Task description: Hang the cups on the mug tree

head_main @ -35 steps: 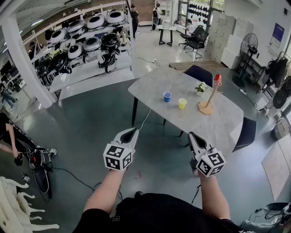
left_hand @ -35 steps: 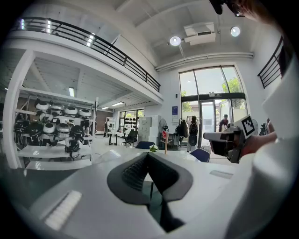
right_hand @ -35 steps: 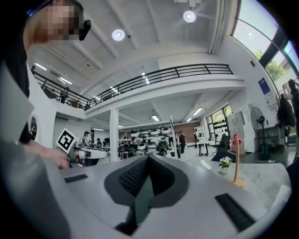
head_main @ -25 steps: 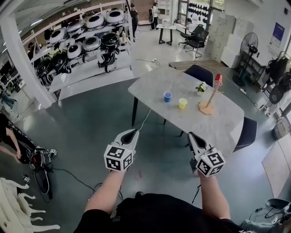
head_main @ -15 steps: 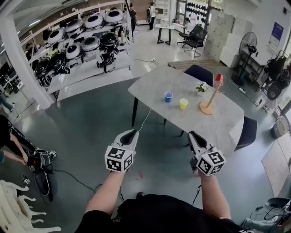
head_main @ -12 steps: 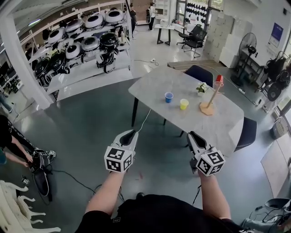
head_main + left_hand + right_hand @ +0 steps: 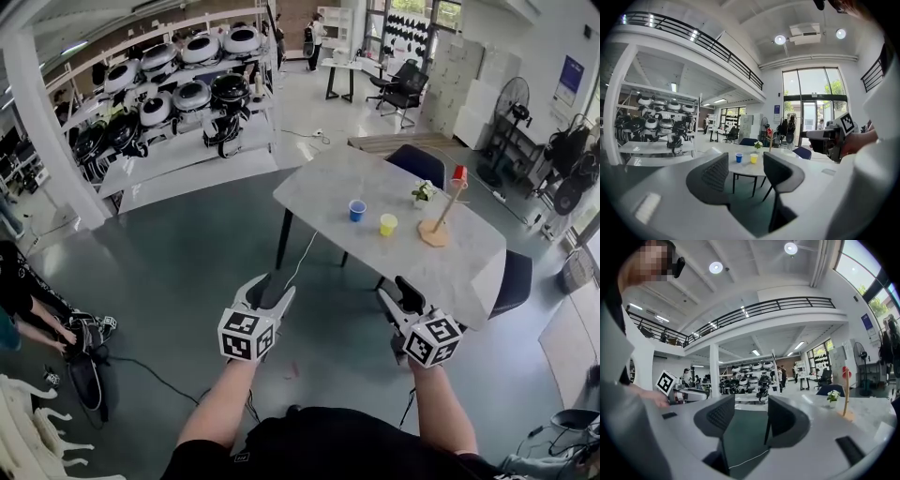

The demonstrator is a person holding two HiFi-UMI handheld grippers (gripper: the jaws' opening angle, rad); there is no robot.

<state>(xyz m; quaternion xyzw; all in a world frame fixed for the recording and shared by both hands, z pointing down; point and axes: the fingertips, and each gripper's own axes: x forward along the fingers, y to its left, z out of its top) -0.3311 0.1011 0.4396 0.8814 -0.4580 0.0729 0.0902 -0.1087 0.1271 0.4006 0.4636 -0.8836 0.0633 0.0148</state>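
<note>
Cups sit on the desk [image 7: 323,186]: a blue cup [image 7: 357,210] and a yellow cup [image 7: 388,224], near the mug tree [image 7: 445,208]. The left hand-held gripper [image 7: 272,289] and right hand-held gripper [image 7: 396,292] are opening, with nothing between their jaws.

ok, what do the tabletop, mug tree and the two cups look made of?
Tabletop: stone look, pale grey, mottled; could be laminate. Mug tree: likely wood, tan post and base. Blue cup, yellow cup: probably plastic, solid bright colour; too small to confirm.
</note>
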